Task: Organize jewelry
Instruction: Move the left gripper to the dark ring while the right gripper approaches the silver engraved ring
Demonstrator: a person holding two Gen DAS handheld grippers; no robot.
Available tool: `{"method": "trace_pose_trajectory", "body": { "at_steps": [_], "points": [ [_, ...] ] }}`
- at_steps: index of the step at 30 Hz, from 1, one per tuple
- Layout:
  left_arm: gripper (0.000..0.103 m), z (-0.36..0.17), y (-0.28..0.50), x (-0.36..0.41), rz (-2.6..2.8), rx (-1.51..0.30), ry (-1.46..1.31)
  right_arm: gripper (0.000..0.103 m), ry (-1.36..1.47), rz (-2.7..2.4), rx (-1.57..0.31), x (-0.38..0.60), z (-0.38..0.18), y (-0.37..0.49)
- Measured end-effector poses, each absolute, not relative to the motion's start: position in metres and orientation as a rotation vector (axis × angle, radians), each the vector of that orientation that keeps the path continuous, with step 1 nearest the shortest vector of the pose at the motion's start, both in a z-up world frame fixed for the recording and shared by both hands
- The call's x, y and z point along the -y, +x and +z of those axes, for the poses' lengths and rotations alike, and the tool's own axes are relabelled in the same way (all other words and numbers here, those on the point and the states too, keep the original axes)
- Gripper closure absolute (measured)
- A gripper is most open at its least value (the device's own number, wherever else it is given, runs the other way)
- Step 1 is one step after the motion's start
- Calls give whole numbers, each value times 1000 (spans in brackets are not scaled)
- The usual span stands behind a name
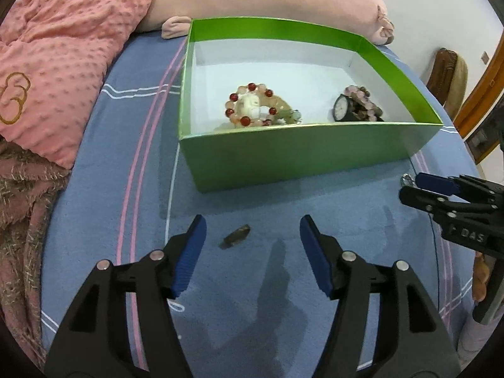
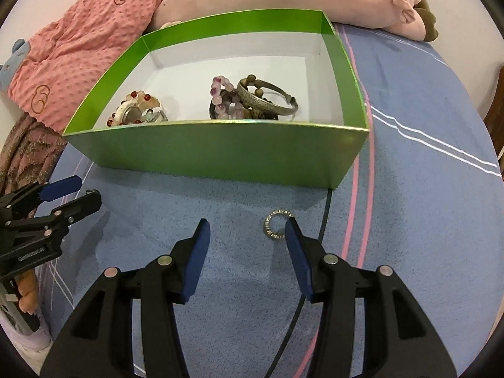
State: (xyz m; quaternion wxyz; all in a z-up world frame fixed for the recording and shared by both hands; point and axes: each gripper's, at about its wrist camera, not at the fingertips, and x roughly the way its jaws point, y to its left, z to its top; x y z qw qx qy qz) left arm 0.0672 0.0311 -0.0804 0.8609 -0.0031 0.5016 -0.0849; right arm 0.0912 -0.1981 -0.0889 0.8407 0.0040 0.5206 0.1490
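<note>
Left wrist view: the left gripper (image 1: 253, 230) is held wide apart over the blue bedsheet (image 1: 132, 163), nothing gripped, with a small brown ring (image 1: 235, 237) lying between the blue pads. Just beyond, a red-beaded bracelet (image 1: 250, 104) and a small watch (image 1: 340, 108) are seen inside the green box (image 1: 302, 154).

Right wrist view: the right gripper (image 2: 246, 228) is spread too, empty. A sparkly silver ring (image 2: 277, 224) is spotted on the sheet just beside the right pad, in front of the box, where a silver bangle (image 2: 267, 99) is piled on beads.

I see open bed (image 1: 252, 195) before the green box (image 1: 299, 154), whose near wall blocks any level reach inside.
</note>
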Motion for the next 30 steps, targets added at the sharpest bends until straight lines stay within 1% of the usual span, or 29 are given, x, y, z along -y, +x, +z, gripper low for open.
{"method": "trace_pose_trajectory", "body": {
  "at_steps": [5,10,12,14,21,27,30],
  "points": [
    [40,-86,68,-28,-252,-1082,-56,53,10,315,-1092,200,-88,90],
    [40,-73,56,-20,-385,-1019,-94,53,15,313,-1099,202,-91,90],
    [37,-67,53,-20,-426,-992,-116,53,15,311,-1101,202,-92,90],
    [35,-66,52,-21,-413,-982,-122,53,18,306,-1102,202,-92,90],
    [35,-87,64,-21,-288,-1056,-57,53,-2,263,-1085,203,-93,90],
    [35,-78,57,-17,-357,-999,-71,53,-10,268,-1096,202,-97,91],
    [35,-78,58,-19,-379,-1002,-93,53,-10,267,-1096,202,-97,91]
  ]
}}
